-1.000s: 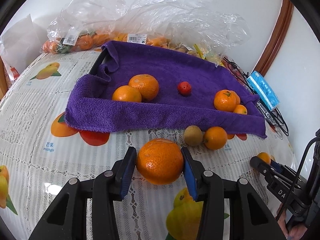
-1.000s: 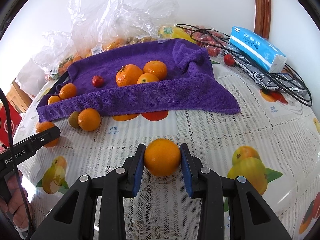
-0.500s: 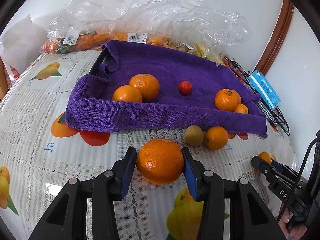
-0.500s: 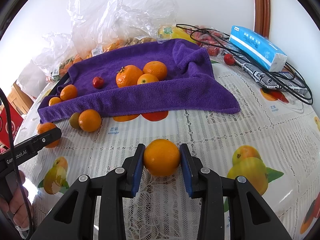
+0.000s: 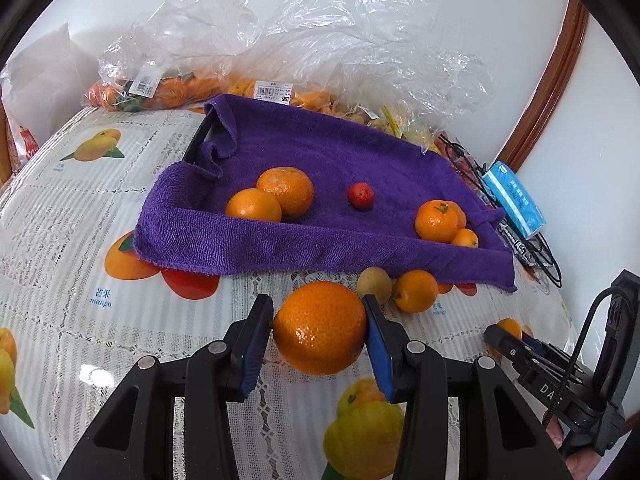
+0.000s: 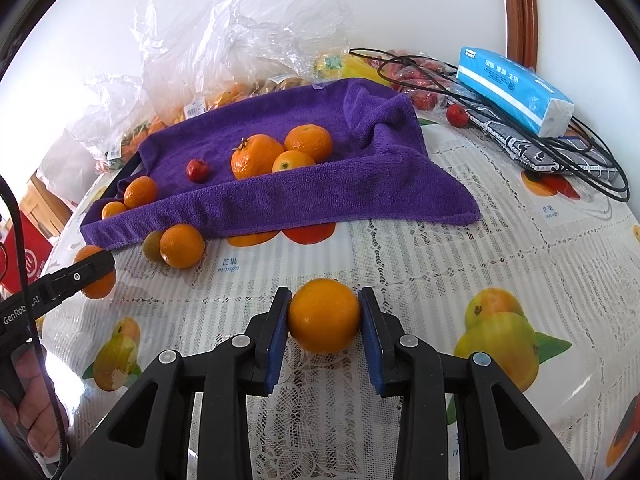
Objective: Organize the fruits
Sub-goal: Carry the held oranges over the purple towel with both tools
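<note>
My left gripper point(image 5: 320, 330) is shut on a large orange point(image 5: 319, 328), held just above the tablecloth in front of the purple towel point(image 5: 320, 240). My right gripper point(image 6: 324, 316) is shut on a smaller orange point(image 6: 324, 315) over the tablecloth. The towel point(image 6: 320, 196) holds several oranges point(image 5: 285, 191) and a small red fruit point(image 5: 361, 196). A loose orange point(image 5: 416, 291) and a brownish-green fruit point(image 5: 374, 285) lie at the towel's front edge. The right gripper shows at the right of the left wrist view point(image 5: 510, 340).
Clear plastic bags of fruit point(image 5: 304, 52) stand behind the towel against the wall. A blue tissue pack point(image 6: 516, 88), black cables point(image 6: 560, 152) and a small red fruit point(image 6: 457, 114) lie at the back right. A red box point(image 6: 24, 256) is at the left edge.
Both grippers hold their oranges as before. Both views have shifted only slightly toward the towel.
</note>
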`<action>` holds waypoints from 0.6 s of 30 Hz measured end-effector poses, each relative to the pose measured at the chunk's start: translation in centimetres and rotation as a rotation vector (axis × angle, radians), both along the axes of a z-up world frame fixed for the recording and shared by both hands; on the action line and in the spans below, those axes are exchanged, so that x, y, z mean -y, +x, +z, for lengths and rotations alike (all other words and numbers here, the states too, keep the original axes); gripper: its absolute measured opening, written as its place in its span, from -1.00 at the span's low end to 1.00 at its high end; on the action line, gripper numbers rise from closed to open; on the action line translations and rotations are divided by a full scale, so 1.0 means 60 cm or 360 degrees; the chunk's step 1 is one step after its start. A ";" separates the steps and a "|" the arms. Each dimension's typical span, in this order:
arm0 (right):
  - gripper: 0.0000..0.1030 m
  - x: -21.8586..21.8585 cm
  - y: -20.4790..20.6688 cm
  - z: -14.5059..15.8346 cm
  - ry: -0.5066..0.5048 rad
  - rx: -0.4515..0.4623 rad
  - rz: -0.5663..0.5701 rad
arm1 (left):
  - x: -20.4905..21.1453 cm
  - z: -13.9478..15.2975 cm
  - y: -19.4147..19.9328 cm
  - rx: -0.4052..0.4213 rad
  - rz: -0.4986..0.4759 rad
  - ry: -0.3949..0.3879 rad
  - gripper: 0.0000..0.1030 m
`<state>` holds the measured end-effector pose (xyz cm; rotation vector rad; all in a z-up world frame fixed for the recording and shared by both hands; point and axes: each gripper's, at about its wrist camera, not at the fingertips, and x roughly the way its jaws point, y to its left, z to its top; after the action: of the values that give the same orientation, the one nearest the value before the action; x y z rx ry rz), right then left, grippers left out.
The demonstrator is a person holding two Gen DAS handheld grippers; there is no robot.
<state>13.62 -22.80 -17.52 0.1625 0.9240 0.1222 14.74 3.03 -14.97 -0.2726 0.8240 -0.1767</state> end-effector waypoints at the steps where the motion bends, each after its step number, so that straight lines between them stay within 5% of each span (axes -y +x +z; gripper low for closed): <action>1: -0.34 0.000 0.000 0.000 0.0001 0.0000 0.0000 | -0.001 0.000 0.000 0.0001 0.0001 -0.0004 -0.17; 18: -0.34 0.004 -0.012 0.025 0.0079 0.0075 -0.0002 | -0.001 0.022 -0.021 0.0083 -0.0038 -0.0036 -0.17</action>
<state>12.92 -23.03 -16.01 0.2053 0.8743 0.1470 13.46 3.10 -13.67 -0.2785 0.7744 -0.2145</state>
